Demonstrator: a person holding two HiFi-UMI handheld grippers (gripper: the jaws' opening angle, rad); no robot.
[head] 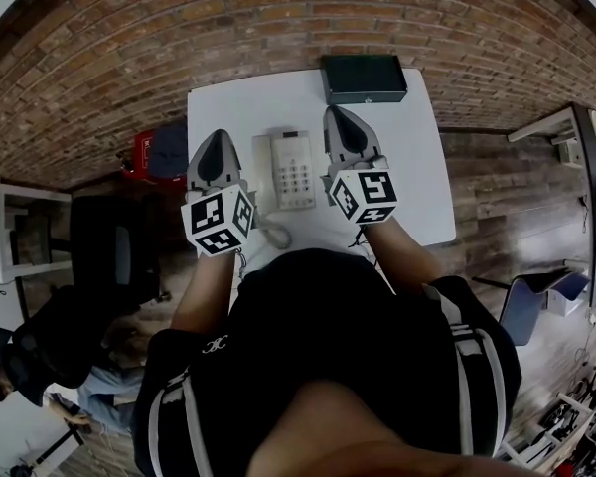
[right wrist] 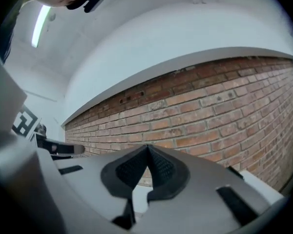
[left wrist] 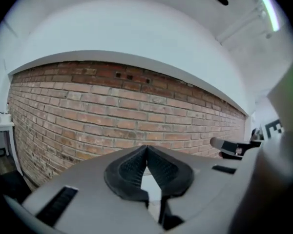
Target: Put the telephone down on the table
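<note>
A white desk telephone (head: 288,170) with a keypad lies flat on the white table (head: 417,167), its coiled cord trailing toward the near edge. My left gripper (head: 217,147) hovers raised to the phone's left and my right gripper (head: 340,117) to its right. Neither one touches the phone. In the left gripper view the black ribbed fingertips (left wrist: 146,152) meet with nothing between them. The right gripper view shows the same: its fingertips (right wrist: 147,150) are pressed together and empty. Both gripper views point level at the brick wall (left wrist: 112,111).
A dark green box (head: 364,78) stands at the table's far edge against the brick wall. Left of the table are a red object (head: 142,154) and a black chair (head: 109,256). Wooden floor and other furniture lie to the right.
</note>
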